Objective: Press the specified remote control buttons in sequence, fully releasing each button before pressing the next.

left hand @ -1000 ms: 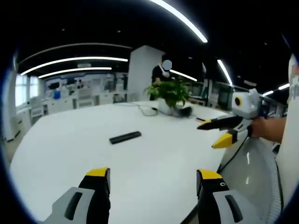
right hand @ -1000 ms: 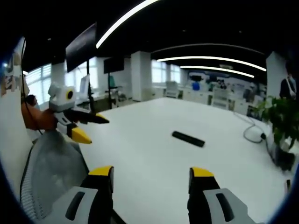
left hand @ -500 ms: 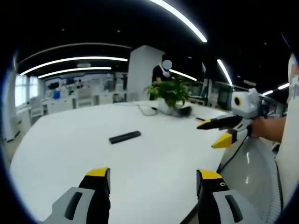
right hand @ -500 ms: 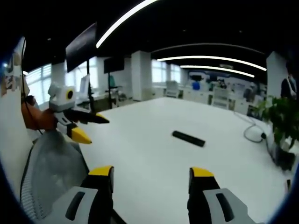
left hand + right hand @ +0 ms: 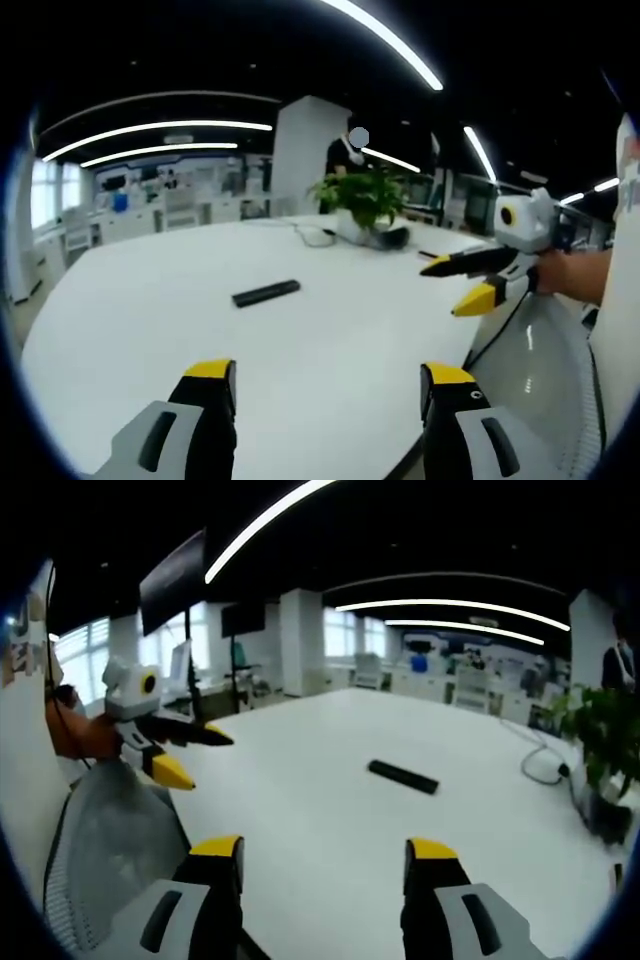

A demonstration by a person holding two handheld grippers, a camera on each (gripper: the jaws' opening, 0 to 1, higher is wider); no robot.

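A black remote control (image 5: 266, 293) lies flat on the white table (image 5: 150, 290); in the right gripper view the remote (image 5: 403, 777) sits mid-table. My left gripper (image 5: 324, 390) is open and empty, well short of the remote. My right gripper (image 5: 320, 865) is open too, nothing between its yellow-tipped jaws. From the left gripper view the right gripper (image 5: 458, 284) shows at the right, held by a hand, jaws apart. The left gripper (image 5: 190, 751) appears at the left of the right gripper view, also apart.
A potted green plant (image 5: 366, 198) stands at the table's far side, with a cable (image 5: 312, 235) beside it. A mesh chair back (image 5: 110, 850) is at the near table edge. A person (image 5: 345, 152) stands behind the plant. Desks fill the background.
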